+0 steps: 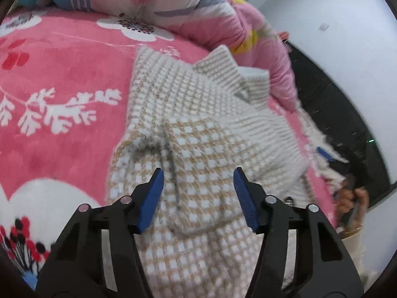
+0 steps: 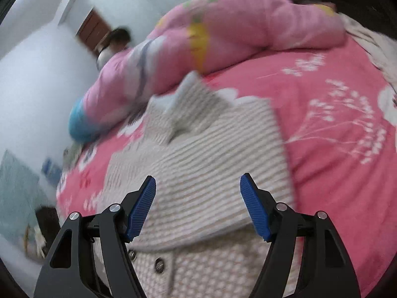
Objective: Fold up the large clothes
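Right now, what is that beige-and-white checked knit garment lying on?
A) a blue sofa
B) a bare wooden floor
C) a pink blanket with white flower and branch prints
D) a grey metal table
C: the checked knit garment is spread over the pink blanket, whose white flower and branch prints show around it in both wrist views.

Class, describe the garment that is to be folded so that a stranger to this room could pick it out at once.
Find the bed's pink blanket with white flowers. The checked jacket lies on it, below the rumpled pink quilt. It alone is cream and beige, woven and buttoned.
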Tool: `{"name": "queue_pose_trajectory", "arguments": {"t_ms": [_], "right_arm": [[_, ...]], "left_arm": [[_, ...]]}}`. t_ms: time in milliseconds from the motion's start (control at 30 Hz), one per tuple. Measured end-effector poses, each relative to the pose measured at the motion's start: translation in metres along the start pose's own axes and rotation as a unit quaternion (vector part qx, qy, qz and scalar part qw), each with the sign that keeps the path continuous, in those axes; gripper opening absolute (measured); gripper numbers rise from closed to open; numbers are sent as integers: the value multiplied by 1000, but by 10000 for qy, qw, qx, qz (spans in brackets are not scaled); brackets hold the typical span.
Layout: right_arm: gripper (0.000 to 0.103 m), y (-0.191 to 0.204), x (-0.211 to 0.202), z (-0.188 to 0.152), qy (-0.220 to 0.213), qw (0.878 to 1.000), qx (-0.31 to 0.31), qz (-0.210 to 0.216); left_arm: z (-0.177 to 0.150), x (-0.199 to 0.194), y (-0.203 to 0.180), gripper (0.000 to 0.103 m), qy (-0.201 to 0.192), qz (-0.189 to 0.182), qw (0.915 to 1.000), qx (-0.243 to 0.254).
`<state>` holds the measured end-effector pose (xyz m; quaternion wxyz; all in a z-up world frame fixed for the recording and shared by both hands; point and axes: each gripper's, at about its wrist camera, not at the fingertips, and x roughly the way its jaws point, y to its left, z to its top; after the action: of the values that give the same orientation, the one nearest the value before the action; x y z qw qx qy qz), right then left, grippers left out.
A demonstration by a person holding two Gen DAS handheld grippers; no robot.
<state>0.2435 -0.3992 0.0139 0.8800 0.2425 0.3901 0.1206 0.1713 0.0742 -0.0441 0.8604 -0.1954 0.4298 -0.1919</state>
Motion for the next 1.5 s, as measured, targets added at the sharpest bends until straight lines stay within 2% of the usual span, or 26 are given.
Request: {"name": "queue_pose_trajectory", "arguments": {"t_ms": [33, 67, 100, 167, 433, 467, 500, 633, 800, 900, 967, 1000, 1033, 1100, 1200, 1267, 1300, 1333, 1367, 1500], "right_arm": [[69, -7, -2, 1, -32, 10000, 75, 51], [69, -13, -2, 2, -45, 9999, 101, 67], [69, -16, -3, 2, -46, 9999, 96, 65], [69, -23, -4, -1, -18, 9999, 77, 84], [69, -32, 6, -8, 28, 9996, 111, 263], [69, -32, 5, -9, 8, 9996, 92, 264], [69, -33, 3, -10, -11, 9996, 80, 257], [69, -40, -1, -9, -91, 9996, 129, 235], [69, -47, -6, -4, -191, 9989, 353, 242], [69, -41, -12, -2, -283, 9991, 281, 147], [69, -37, -15, 1, -327, 9993, 191, 35], [69, -36, -15, 2, -340, 9993, 166, -20], [69, -36, -14, 3, -348, 9993, 144, -73], [69, -37, -10, 5, -329, 9993, 109, -150], [69, -41, 5, 5, -180, 9993, 124, -316], [69, -44, 19, 2, 2, 9989, 125, -444], [69, -45, 25, 1, 95, 9986, 131, -512], [69, -45, 30, 1, 168, 9983, 126, -550], [69, -45, 33, 2, 214, 9980, 112, -585], [69, -37, 37, 10, 193, 9972, -69, -714]], "left_arm": [[0, 4, -1, 45, 51, 117, 9999, 40], [1, 9, -3, 36, 136, 240, 9996, 46], [2, 13, -4, 32, 171, 248, 9995, 47], [-1, 14, -5, 32, 190, 234, 9995, 89], [6, 27, -11, 35, 322, 672, 9972, 72], [7, 27, -15, 27, 301, 750, 9966, 140], [9, 24, -24, 4, 250, 851, 9956, 316], [33, 12, -72, 4, -103, 816, 9907, 1087], [116, 6, -162, 3, -786, 659, 9698, 2211], [160, -28, -216, 3, -1623, 415, 9455, 2792], [170, -51, -230, 3, -1946, 236, 9350, 2957], [170, -60, -228, 3, -2063, 265, 9299, 3034], [168, -64, -223, 3, -2083, 321, 9287, 3050], [163, -59, -192, 3, -1897, 494, 9366, 2903], [143, -9, -100, 3, -1121, 1214, 9576, 2362], [125, 31, -39, 3, -542, 1482, 9670, 1999], [118, 46, -16, 3, -247, 1505, 9720, 1789], [108, 59, 10, 3, 75, 1357, 9803, 1434], [101, 59, 22, 3, 66, 1118, 9861, 1230], [96, 39, 15, 4, -152, 1090, 9839, 1411]]}}
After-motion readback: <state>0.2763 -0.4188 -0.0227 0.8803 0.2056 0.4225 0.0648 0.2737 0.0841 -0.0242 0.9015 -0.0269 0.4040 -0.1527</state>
